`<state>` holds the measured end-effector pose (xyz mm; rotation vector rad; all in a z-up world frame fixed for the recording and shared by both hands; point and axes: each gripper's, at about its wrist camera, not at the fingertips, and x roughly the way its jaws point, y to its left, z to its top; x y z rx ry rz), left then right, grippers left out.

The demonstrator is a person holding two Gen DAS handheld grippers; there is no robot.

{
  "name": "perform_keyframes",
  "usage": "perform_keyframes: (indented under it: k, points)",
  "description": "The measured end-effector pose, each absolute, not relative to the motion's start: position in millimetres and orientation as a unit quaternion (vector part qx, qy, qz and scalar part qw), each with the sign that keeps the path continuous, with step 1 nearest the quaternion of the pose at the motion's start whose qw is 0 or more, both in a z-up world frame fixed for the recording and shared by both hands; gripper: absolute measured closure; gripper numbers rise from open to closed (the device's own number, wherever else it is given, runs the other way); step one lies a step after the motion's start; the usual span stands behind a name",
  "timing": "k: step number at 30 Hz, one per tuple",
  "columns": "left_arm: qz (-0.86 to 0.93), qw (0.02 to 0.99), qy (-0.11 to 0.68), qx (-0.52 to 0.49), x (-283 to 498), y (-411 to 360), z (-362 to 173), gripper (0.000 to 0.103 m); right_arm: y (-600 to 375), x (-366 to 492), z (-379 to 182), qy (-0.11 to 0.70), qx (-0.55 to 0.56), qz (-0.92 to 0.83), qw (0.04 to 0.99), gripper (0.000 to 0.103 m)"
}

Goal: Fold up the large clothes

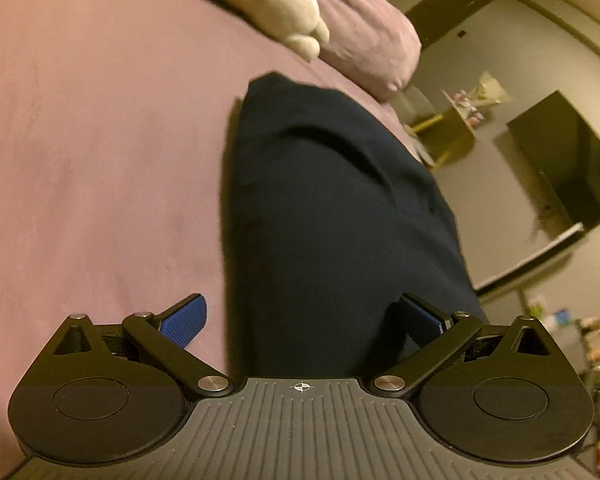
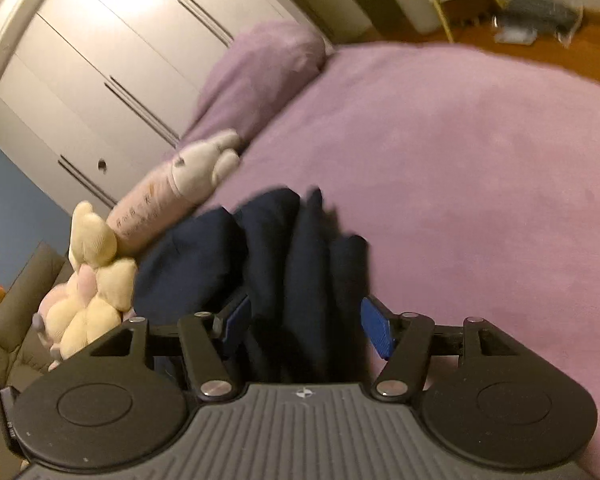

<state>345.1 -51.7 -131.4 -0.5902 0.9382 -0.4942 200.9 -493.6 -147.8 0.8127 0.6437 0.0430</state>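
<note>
Dark garment [image 1: 332,216]: one, lying on purple bed [image 1: 100,160].
Left gripper [image 1: 300,320]: tilted down, fingers spread, clasping nothing.
Right gripper [image 2: 306,324]: tilted down, fingers apart, cloth between, unpinched.
Plush toys: two, far-left.

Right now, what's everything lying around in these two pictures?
Garment: one, dark navy, lying on the bed in front of both grippers.
Bed cover: one, lilac, spread under everything.
Pillow: one, lilac, at the head of the bed.
Long plush toy: one, pink and white, beside the pillow.
Cream plush toy: one, cream and pink, at the bed's edge.
Wardrobe: one, white, behind the bed.
Dark screen: one, black, against the wall.
Left gripper: one, black with blue pads, open above the garment's edge.
Right gripper: one, black with blue pads, open, cloth between the pads.
</note>
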Motion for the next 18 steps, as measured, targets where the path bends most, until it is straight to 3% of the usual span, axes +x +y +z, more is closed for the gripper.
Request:
perform_keyframes:
  k: [5, 11, 18]
  points:
    - [-0.242, 0.798, 0.455, -0.311, 361, -59, -146, 0.000, -505, 221, -176, 0.359, 0.459, 0.077, 0.809, 0.040]
    - [-0.256, 0.795, 0.456, -0.308, 375, -74, -148, 0.001, -506, 244, -199, 0.358, 0.501, 0.105, 0.781, 0.039]
    - [-0.266, 0.800, 0.446, -0.302, 372, -74, -141, 0.022, -498, 250, -198, 0.360, 0.488, 0.123, 0.786, 0.058]
